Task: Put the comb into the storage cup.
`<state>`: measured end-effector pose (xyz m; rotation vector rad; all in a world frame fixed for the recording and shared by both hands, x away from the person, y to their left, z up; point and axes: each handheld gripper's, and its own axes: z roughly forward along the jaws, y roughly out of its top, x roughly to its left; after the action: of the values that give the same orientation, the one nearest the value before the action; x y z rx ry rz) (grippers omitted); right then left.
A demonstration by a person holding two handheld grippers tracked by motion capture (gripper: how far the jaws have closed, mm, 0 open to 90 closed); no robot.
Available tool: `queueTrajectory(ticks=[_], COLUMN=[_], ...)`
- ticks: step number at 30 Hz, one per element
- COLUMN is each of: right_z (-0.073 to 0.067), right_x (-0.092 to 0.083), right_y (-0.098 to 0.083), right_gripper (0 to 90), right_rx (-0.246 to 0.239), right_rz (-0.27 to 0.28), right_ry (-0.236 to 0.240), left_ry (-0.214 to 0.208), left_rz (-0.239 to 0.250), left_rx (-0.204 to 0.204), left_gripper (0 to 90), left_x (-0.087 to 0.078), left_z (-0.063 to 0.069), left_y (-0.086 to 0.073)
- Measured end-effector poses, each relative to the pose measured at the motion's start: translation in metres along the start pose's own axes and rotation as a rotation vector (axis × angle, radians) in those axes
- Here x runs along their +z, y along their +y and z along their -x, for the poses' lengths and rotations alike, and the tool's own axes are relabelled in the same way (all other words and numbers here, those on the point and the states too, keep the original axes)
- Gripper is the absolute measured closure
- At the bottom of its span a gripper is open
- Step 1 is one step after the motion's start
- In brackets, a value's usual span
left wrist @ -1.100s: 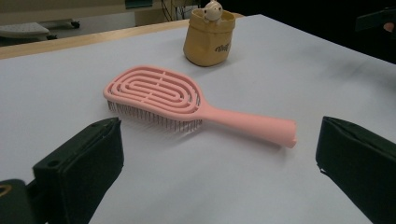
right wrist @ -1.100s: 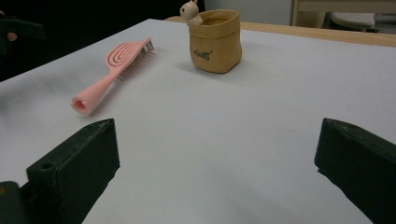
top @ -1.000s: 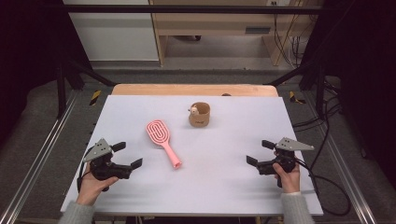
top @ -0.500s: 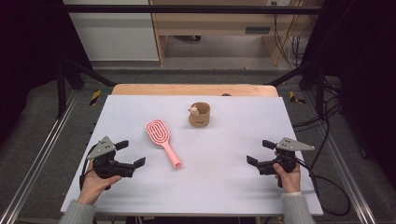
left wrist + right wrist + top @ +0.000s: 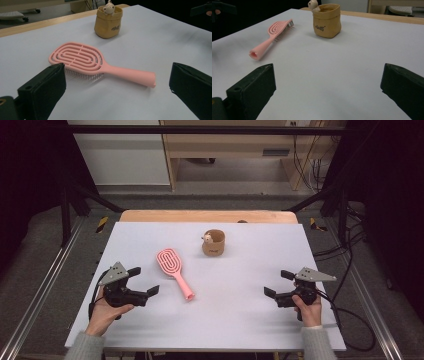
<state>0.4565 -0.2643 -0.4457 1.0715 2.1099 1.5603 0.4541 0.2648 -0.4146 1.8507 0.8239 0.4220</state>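
We hold the left hand-held gripper (image 5: 143, 281) near the tabletop's (image 5: 250, 320) left edge, toward the near side, jaws spread wide with nothing between them. It points at the pink hairbrush (image 5: 174, 272), near it but not touching. In the left gripper view the hairbrush (image 5: 100, 65) lies flat between the two jaws' sightlines, bristles down, head to the left, handle running right. On the tabletop the brush sits left of centre, head toward the far edge, handle angled toward the near edge. Right hand-held gripper (image 5: 277, 284) is near the right edge, also toward the near side, jaws spread, holding nothing, well apart from the brush. A tan pouch (image 5: 214, 242) stands upright toward the far edge, about mid-width, with a small toy figure (image 5: 206, 238) poking over its rim. Pouch and brush are apart, not touching.
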Motion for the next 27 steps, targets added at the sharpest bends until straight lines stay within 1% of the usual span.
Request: queueTrajectory(ticks=[3, 6, 12, 27], right_z=[0.000, 0.000, 0.000, 0.000], right_x=[0.000, 0.000, 0.001, 0.001], right_y=[0.000, 0.000, 0.000, 0.000], right_gripper=[0.3, 0.3, 0.3, 0.3], right_rx=[0.000, -0.001, -0.003, -0.002], right_rz=[0.000, 0.001, -0.001, -0.001], right_ry=[0.001, 0.000, -0.002, 0.000], left_ry=[0.004, 0.002, -0.003, 0.000], left_rz=[-0.015, -0.021, -0.036, -0.064], left_rx=[0.010, 0.008, 0.018, 0.018], left_gripper=[0.8, 0.8, 0.8, 0.8], left_x=[0.004, 0.008, 0.016, 0.033], left_z=[0.002, 0.002, 0.006, 0.008], left_y=[0.003, 0.005, 0.010, 0.018])
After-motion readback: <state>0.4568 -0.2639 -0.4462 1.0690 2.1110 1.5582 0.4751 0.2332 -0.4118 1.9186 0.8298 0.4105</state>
